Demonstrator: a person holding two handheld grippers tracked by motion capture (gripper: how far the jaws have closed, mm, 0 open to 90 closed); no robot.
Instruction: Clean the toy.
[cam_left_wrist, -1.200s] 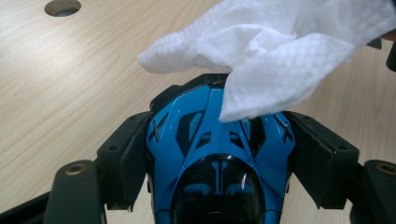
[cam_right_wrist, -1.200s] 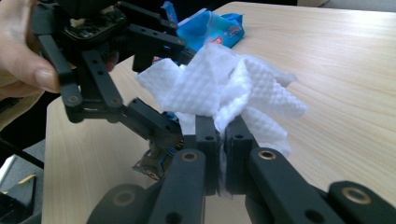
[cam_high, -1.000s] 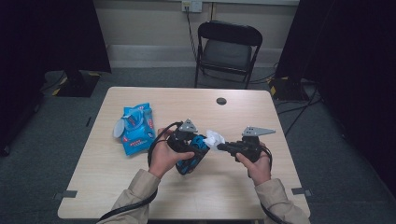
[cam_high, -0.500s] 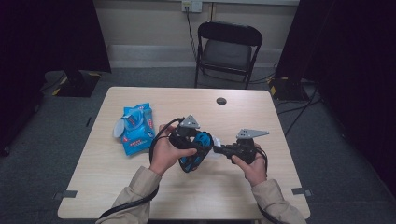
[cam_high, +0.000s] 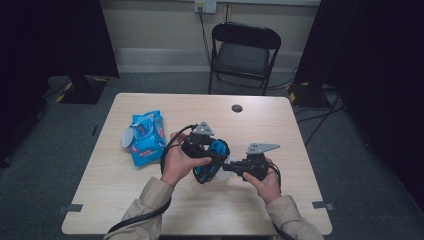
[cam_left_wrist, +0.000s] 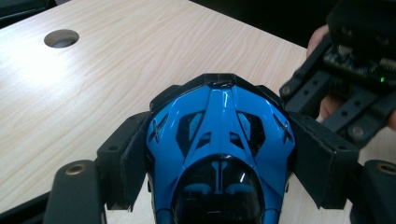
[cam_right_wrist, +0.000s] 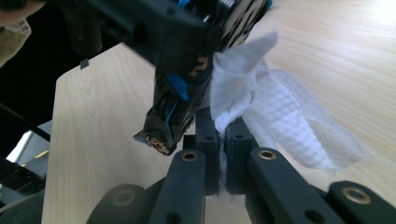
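We hold a gripper in each hand over the middle of the wooden table (cam_high: 150, 200). Our left gripper (cam_high: 212, 155) has its jaws wide, and they press on both sides of a shiny blue and black toy car (cam_left_wrist: 219, 140). The car sits tight between the two black pads (cam_left_wrist: 133, 163), up off the table. In the left gripper view we see the car's blue top and dark window pointing away from us.

Our right gripper (cam_right_wrist: 223, 135) has its jaws squeezed almost together. They pinch a white wet wipe (cam_right_wrist: 280, 121). The wipe sticks up and fans out past the jaws, and its top edge touches the car. In the high view the wipe (cam_high: 229, 161) is a small white bit just beside the car (cam_high: 210, 160).

A blue pack of wipes (cam_high: 145, 137) lies flat on the table, off to our left, apart from the car. A small round hole (cam_high: 237, 108) is in the table farther away. A black folding chair (cam_high: 245, 50) stands behind the table.
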